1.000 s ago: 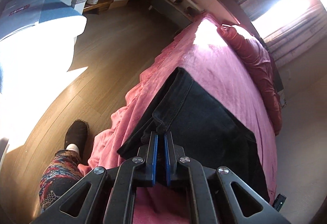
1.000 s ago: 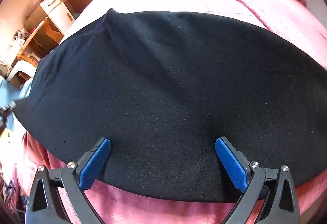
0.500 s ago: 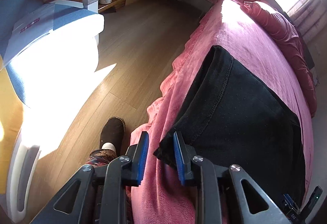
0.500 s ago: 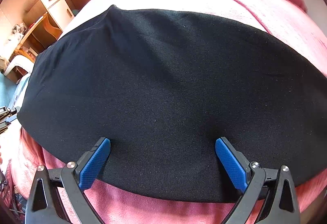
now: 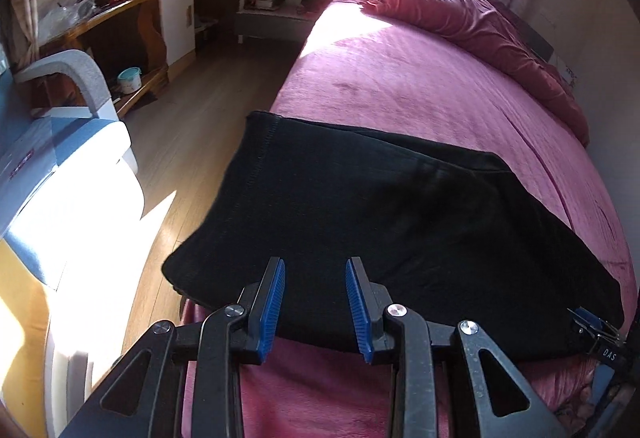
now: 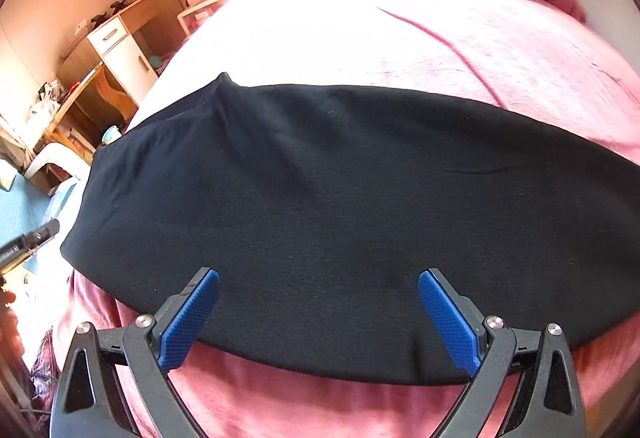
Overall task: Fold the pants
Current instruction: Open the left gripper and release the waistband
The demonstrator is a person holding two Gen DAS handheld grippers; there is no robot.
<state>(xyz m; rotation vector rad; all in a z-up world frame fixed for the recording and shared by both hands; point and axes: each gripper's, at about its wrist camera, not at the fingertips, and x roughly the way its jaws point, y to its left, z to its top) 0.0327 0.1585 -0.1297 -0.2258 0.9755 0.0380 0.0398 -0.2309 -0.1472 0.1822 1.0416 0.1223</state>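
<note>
The pants (image 5: pixel 392 230) lie flat on the bed (image 5: pixel 420 94), a black slab already doubled over, set close to the near edge of the pink cover with the long axis running side to side across the bed rather than toward the pillows (image 5: pixel 480 22). One short end, the stitched one, sits at the bed's floor-side edge and overhangs it a little; the other end reaches away toward the wall side. The near long edge runs just ahead of both sets of jaws, so the cloth lies forward and below them, not between them. The left gripper (image 5: pixel 316 302) hangs over the stitched end, jaws partly spread and holding nothing, the blue pads clear of the fabric as far as I can tell. The right gripper (image 6: pixel 320 314) sits over the middle of the near edge, further along toward the wall-side end, jaws spread wide and empty too. Its tip shows at the lower right corner of the left view, and a dark bit of tool at the left edge of the right view is probably the left one. To my eye the left hand is the nearer to the stitched end and the right to the other, so another fold would likely bring one short end over along that long axis.
</note>
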